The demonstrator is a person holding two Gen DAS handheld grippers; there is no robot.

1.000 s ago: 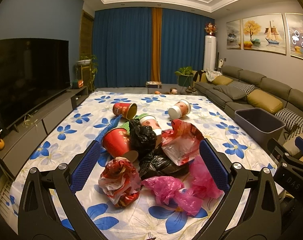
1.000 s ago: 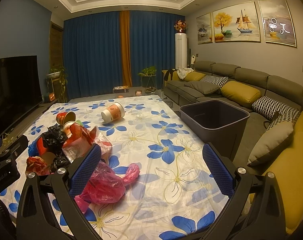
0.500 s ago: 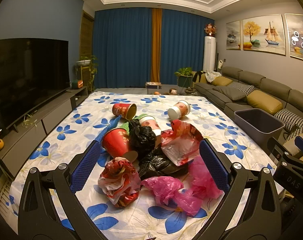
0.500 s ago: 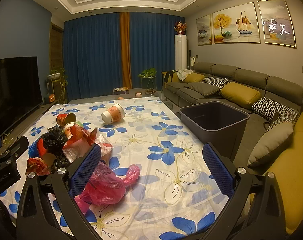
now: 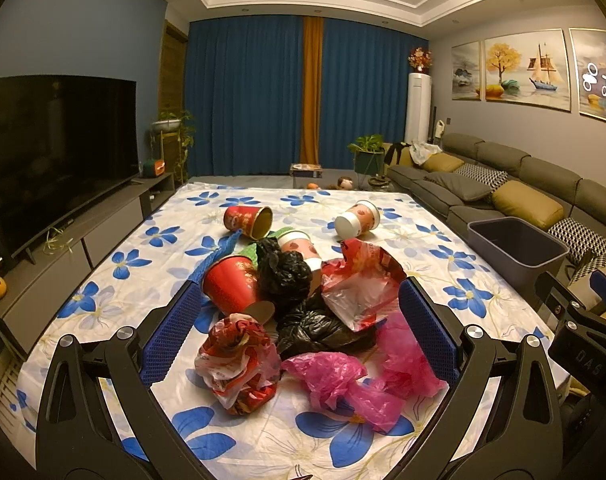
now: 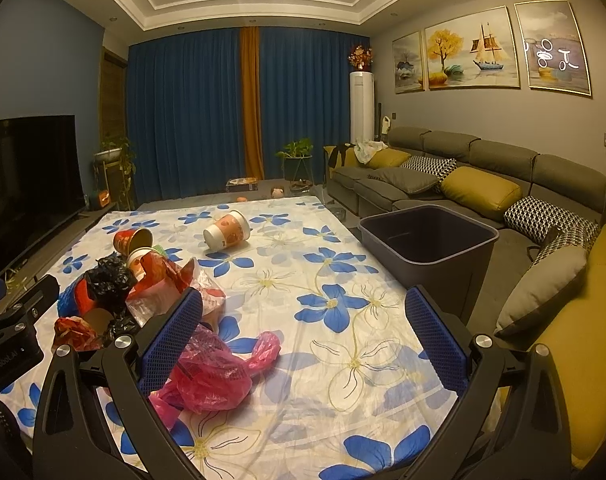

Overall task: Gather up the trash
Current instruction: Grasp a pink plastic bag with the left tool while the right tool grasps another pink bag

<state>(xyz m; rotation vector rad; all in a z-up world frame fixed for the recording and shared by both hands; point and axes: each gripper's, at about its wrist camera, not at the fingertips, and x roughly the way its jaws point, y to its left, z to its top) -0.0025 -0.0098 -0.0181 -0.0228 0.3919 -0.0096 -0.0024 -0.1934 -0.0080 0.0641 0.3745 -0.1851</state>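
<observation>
Both my tongs are spread wide, nothing between the pads. My left gripper point(image 5: 297, 322) hangs over the trash heap on the flowered tablecloth point(image 5: 115, 280). In the heap: a crumpled red-and-white bag point(image 5: 237, 364) nearest me, pink plastic bags point(image 5: 343, 380) to its right, black bags point(image 5: 299, 300) in the middle, a red cup point(image 5: 231, 284) lying on its side, and a red-and-clear wrapper point(image 5: 363, 284). Farther back lie a second red cup point(image 5: 249, 221) and a white-bottomed cup point(image 5: 357, 220), both tipped over and apart from the heap.

My right gripper point(image 6: 303, 330) is over bare cloth to the right of the heap; its left pad overlaps the pink bag point(image 6: 211, 376) in view. The grey bin point(image 6: 429, 248) stands just off the table's right edge, beside the sofa point(image 6: 483, 184).
</observation>
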